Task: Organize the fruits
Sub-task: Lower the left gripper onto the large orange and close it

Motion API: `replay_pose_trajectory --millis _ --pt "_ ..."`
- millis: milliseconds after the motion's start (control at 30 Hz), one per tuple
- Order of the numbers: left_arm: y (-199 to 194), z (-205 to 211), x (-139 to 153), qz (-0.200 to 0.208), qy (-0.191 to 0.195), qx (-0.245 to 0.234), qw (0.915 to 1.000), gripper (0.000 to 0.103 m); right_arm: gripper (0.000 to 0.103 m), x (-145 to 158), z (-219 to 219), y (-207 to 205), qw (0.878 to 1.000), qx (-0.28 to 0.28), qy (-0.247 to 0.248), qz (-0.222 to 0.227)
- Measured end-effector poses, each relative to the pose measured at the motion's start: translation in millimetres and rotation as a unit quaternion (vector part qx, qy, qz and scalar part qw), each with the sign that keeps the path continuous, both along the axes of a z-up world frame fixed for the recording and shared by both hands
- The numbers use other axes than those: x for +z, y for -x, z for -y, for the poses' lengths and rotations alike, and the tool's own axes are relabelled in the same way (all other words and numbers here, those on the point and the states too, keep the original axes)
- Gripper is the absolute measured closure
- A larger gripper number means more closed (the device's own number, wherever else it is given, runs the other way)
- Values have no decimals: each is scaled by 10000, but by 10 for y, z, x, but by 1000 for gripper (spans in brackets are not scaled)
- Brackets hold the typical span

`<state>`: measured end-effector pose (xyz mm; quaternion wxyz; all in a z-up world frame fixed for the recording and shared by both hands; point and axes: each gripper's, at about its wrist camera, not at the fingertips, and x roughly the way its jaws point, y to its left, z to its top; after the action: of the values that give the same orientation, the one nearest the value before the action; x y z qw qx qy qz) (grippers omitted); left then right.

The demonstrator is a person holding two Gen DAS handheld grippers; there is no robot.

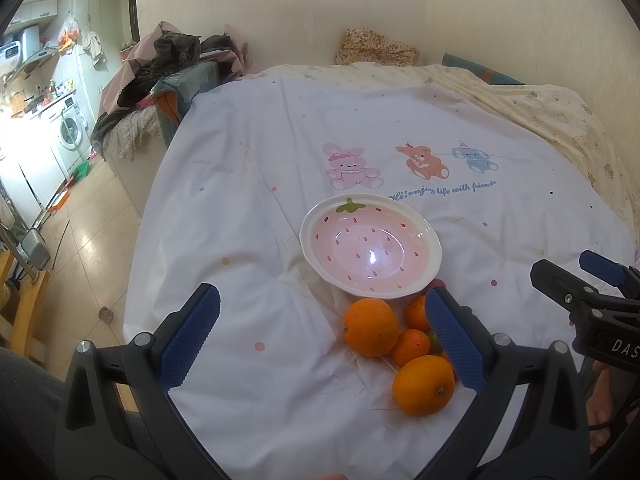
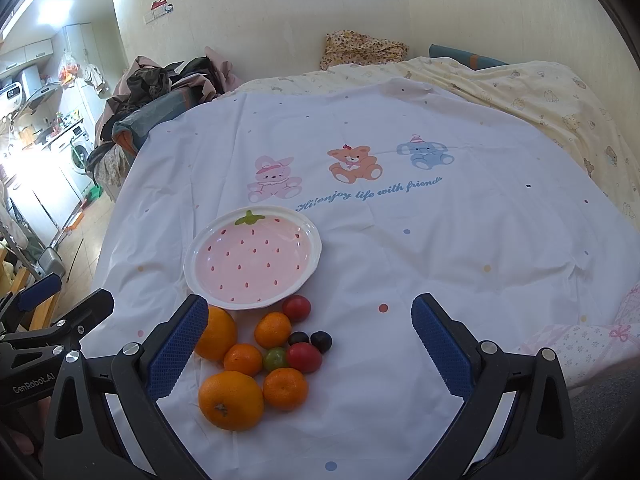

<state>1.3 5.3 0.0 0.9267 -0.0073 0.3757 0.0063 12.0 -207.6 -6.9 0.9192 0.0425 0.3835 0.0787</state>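
A pink strawberry-pattern plate (image 2: 192, 264) (image 1: 432, 256) lies empty on the white cloth. Just in front of it is a cluster of fruit: two large oranges (image 2: 231, 400) (image 1: 371, 326), several small mandarins (image 2: 273, 329) (image 1: 410, 346), red tomatoes (image 2: 304, 357), a green tomato (image 2: 275, 359) and two dark plums (image 2: 321, 341). My left gripper (image 1: 322, 332) is open above the cloth, its right finger in front of the fruit pile. My right gripper (image 2: 308, 334) is open with the fruit between and below its fingers, touching nothing.
The white cloth (image 2: 440, 248) with cartoon animals covers a bed; a yellow quilt (image 2: 540, 88) lies behind and right. A heap of clothes (image 1: 168, 64) sits at the back left. Left of the bed edge is floor and a washing machine (image 1: 72, 128).
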Motion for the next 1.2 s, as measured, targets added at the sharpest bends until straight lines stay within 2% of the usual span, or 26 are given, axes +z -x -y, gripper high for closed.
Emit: replay_pose_trajectory --millis 367,567,667,800,967,1067,1200 --pt "-24 20 27 -258 -2 -93 9996 2 0 25 54 -29 9998 15 -179 -103" --pt "-119 92 -14 -655 -123 -147 9977 2 0 159 279 -181 9983 34 -375 -440" --pt "-178 167 -129 -1071 -75 -337 9936 2 0 191 436 -279 9975 -26 -470 -533" --pt "-248 322 -418 -1857 -30 -665 9803 2 0 126 640 -353 9960 -263 -635 -579" --pt "-271 647 -903 -2868 -35 -1249 9498 2 0 -102 774 -408 9869 -486 -1100 -1078" --pt "-315 801 -1073 -2905 -240 -1268 9481 3 0 -153 771 -430 9864 -525 -1026 -1175" --pt "-407 980 -1257 -3068 -375 -1313 9419 13 0 -150 811 -450 9855 -565 -1079 -1185"
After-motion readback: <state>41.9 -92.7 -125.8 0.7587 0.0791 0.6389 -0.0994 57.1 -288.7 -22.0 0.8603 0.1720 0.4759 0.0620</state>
